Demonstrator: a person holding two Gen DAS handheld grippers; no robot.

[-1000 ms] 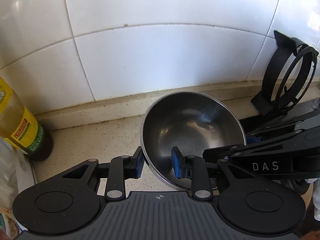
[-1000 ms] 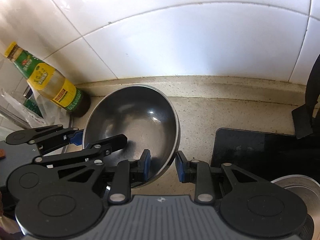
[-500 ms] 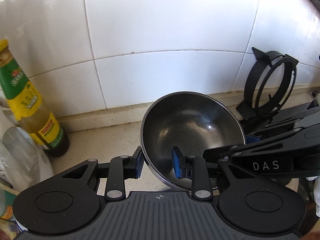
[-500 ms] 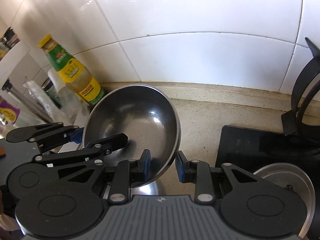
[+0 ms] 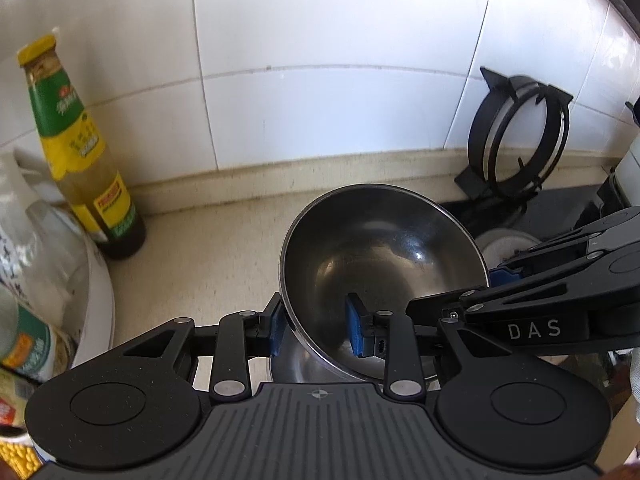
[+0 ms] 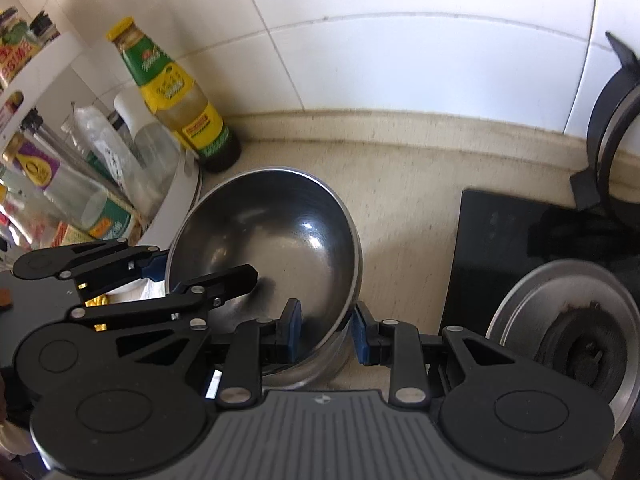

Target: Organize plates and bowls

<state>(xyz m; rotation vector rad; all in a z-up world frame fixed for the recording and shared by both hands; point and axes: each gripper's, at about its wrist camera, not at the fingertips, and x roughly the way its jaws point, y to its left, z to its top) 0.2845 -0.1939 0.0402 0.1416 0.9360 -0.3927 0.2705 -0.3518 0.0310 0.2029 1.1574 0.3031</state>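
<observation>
Gripping opposite rims, left gripper [image 5: 316, 328] and right gripper [image 6: 326, 332] hold the steel bowl [image 5: 380, 264] (tilted).

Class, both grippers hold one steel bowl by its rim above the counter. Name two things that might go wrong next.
1. The bowl is tilted and pinched only at its thin rim by the left gripper and right gripper; it may slip.
2. The bottle stands close by and might get knocked.

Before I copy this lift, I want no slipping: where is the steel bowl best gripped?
By its thin rim, on opposite sides, one finger inside and one outside, as the left gripper and right gripper do now. The bowl has smooth, rounded walls with no handles.
</observation>
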